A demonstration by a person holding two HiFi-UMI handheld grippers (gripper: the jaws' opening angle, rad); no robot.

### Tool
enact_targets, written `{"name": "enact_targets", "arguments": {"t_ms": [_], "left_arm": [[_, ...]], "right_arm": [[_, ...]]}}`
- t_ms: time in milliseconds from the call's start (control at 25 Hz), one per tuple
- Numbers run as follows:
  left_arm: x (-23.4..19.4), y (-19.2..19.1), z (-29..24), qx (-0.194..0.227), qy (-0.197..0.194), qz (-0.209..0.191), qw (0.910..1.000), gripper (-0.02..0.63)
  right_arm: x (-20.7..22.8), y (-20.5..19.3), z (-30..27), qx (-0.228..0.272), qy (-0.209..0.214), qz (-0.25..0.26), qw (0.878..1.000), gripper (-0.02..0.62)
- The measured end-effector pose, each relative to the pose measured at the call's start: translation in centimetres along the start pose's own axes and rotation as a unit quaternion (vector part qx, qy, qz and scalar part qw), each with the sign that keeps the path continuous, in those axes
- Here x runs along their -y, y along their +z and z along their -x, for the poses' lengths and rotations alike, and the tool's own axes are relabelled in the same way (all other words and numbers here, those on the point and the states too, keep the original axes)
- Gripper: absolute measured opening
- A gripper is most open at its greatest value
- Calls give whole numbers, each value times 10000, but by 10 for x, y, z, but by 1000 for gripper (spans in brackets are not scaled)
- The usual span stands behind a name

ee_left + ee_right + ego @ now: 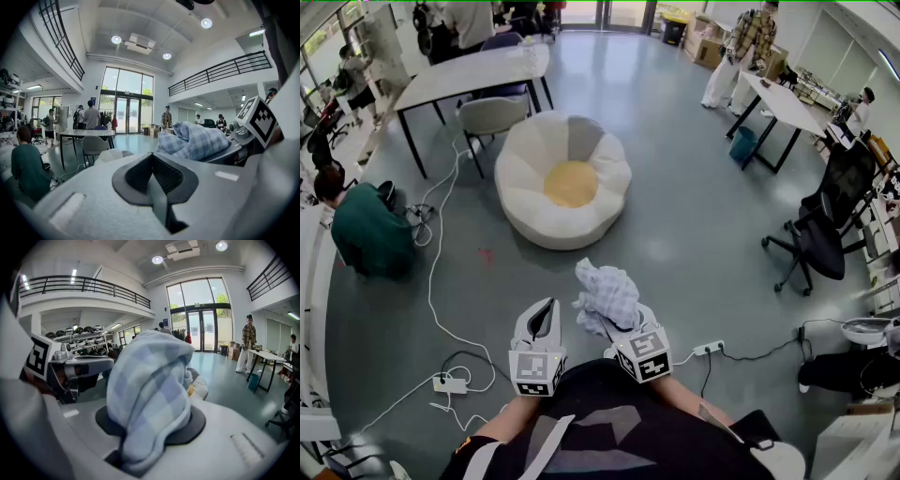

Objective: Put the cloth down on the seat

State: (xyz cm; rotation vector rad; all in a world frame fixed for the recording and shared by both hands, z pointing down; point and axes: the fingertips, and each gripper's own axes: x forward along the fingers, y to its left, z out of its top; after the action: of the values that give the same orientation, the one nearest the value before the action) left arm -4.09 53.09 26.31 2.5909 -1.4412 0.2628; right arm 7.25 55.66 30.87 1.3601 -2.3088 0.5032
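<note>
Our right gripper [617, 328] is clamped on the bunched cloth [605, 292], which rises from its jaws above the grey floor [694, 234]. Our left gripper [546, 317], just beside, is closed and empty. The seat [562, 178] lies well ahead, with a table [473, 70] beyond it.

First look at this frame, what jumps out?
The bunched checked cloth clamped in the right gripper, low centre in the head view. Ahead on the grey floor sits a white flower-shaped seat with a yellow middle; the left gripper is shut, empty.
</note>
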Motion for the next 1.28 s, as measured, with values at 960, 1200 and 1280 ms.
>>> {"name": "enact_targets", "arguments": {"t_ms": [960,1200,1280], "left_arm": [[-15,4,30,108,-19,-51,9999,-2],[-21,3,45,183,-28,-38,9998,-2],[-25,5,51,201,2,-27,9998,-2]], "right_arm": [[-28,12,5,214,-59,-39,9997,184],[-43,13,9,241,-127,-49,9996,186],[-48,13,9,251,-140,-46,9996,186]]}}
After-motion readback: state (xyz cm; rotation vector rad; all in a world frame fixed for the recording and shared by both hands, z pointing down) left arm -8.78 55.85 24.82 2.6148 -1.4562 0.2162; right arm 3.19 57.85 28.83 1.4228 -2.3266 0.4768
